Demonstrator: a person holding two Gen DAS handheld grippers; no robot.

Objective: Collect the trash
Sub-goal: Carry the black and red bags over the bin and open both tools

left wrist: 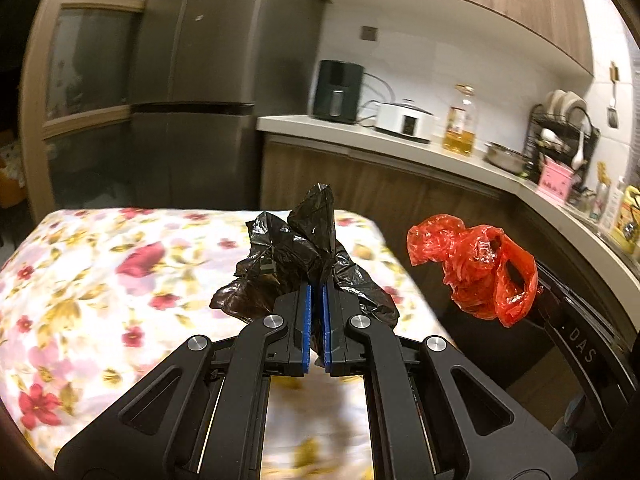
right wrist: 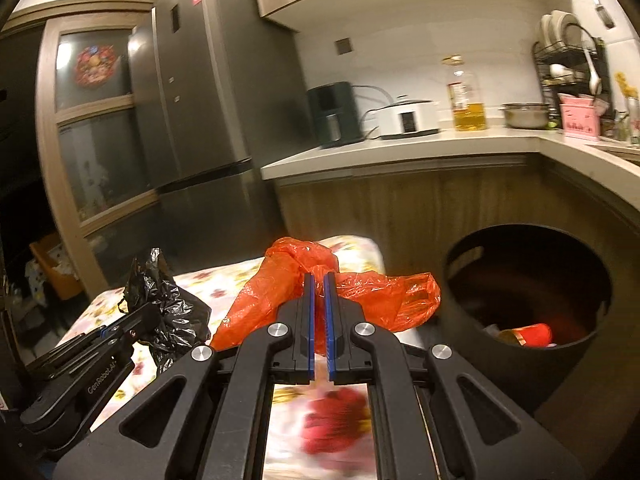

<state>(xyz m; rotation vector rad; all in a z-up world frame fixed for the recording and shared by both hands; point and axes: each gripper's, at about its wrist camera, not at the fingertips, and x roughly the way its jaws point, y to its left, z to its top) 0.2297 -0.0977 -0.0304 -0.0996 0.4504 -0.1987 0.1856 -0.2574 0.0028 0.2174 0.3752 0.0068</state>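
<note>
The left gripper (left wrist: 316, 292) has its blue-lined fingers pressed together on a crumpled black plastic bag (left wrist: 294, 264), holding it lifted above the bench covered with a white cloth printed with red and yellow flowers (left wrist: 100, 272). Just to its right, the right gripper (right wrist: 319, 280) is pinching a crinkled translucent red plastic bag (right wrist: 280, 284), which hangs past the bench's right end and near the round black trash bin (right wrist: 472, 316); in the left wrist view that red bag (left wrist: 476, 268) sits clear of the cloth, against the dark cabinet front. The bin stands on the floor beside the bench, under the curve of the pale kitchen counter (right wrist: 440, 146), with a red-and-yellow item lying inside at its bottom (right wrist: 528, 336)
</note>
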